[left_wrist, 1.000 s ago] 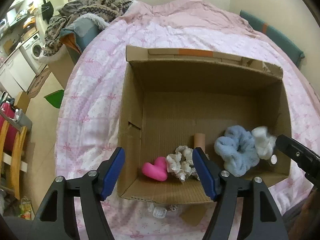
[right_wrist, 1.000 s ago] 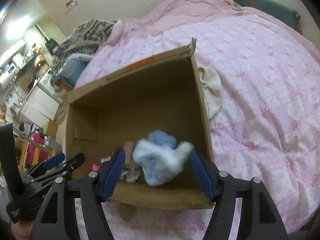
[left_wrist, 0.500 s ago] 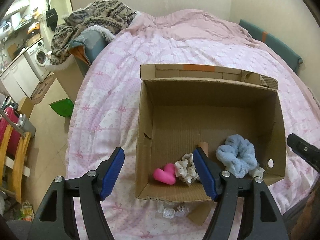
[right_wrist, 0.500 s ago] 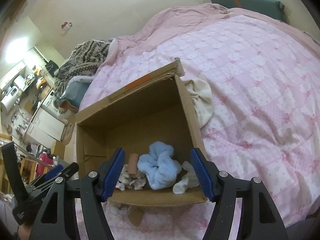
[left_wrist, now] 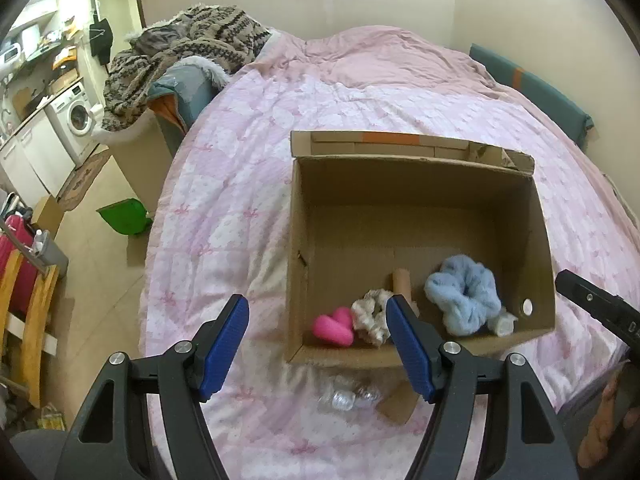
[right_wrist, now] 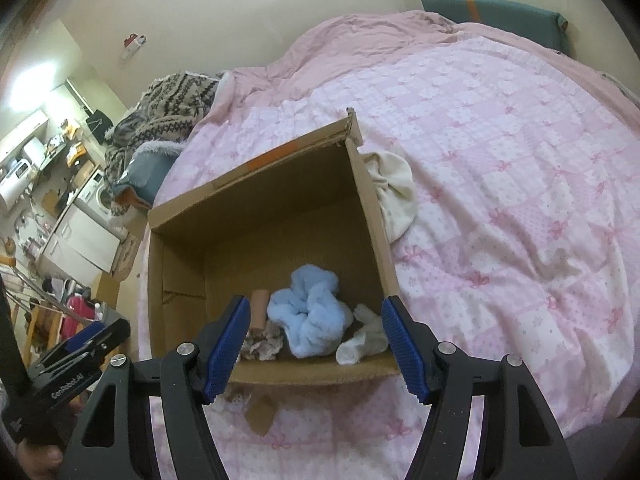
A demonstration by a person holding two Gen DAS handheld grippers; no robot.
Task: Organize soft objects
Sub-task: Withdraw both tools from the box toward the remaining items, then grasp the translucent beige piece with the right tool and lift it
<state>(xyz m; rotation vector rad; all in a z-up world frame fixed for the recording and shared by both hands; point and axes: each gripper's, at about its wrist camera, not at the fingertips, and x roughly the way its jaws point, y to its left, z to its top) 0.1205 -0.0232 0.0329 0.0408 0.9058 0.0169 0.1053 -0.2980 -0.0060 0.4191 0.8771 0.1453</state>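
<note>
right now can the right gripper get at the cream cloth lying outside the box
Probably yes. The right gripper is open and holds nothing, and the cream cloth lies uncovered on the quilt beside the box wall.

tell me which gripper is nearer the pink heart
Left. The left gripper hangs just above the pink heart at the box's near left corner; the right gripper sits toward the box's other side, over the blue scrunchie.

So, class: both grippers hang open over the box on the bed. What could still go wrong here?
1. The cream cloth lies outside, behind the cardboard box, and could be overlooked.
2. The box sits on a soft quilt near the bed's edge; a nudge might tip it.
3. The clear plastic item beside the box could be snagged by mistake.
</note>
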